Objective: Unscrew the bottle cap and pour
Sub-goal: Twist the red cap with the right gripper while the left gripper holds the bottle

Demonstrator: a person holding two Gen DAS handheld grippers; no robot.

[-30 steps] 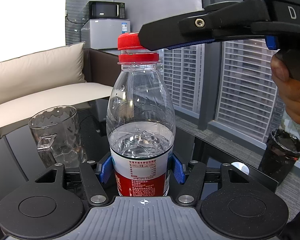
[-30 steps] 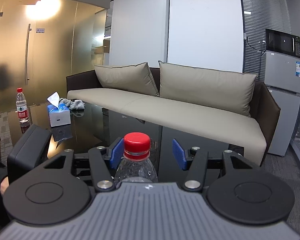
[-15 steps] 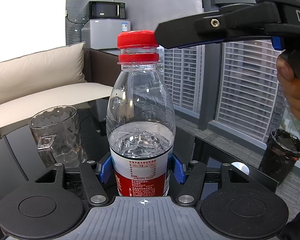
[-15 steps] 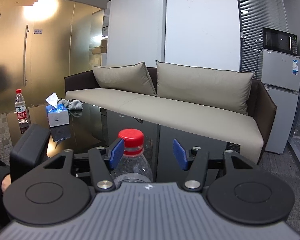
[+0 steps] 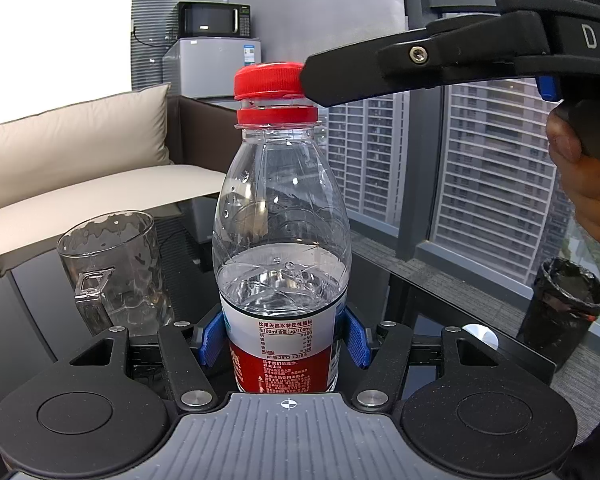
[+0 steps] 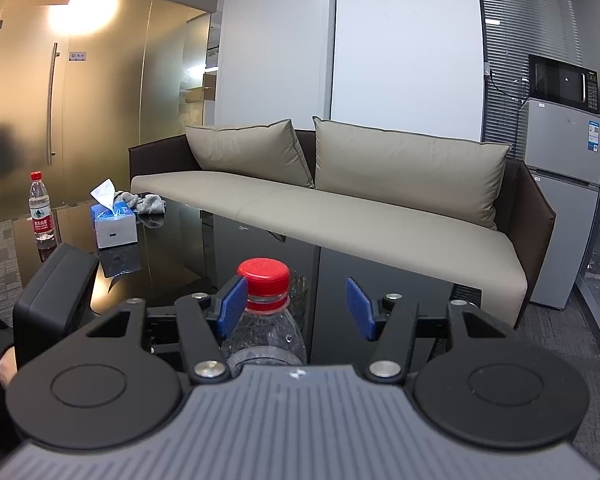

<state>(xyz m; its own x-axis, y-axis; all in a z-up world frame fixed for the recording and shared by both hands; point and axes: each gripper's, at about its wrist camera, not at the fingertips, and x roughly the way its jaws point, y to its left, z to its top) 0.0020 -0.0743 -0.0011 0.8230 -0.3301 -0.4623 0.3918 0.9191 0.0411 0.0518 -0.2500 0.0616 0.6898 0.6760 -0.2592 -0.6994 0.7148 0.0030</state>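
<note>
we hold the bottle (image 5: 282, 240) upright near the worktop (image 5: 440, 312) edge, left tongs (image 5: 282, 340) clamped on its label, right tongs (image 6: 296, 306) agape around the cap (image 6: 264, 278), one pad touching; next they must close and twist.

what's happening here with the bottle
A person is working two handheld tools on a water bottle that stands on a dark glass table. The left tool is clamped on the bottle's label, holding it upright. The right tool sits open around the red cap: one pad is beside the cap, the other is well clear. The cap is on the neck, above its ring. An empty glass mug waits beside the bottle, and nothing has been poured.
</note>
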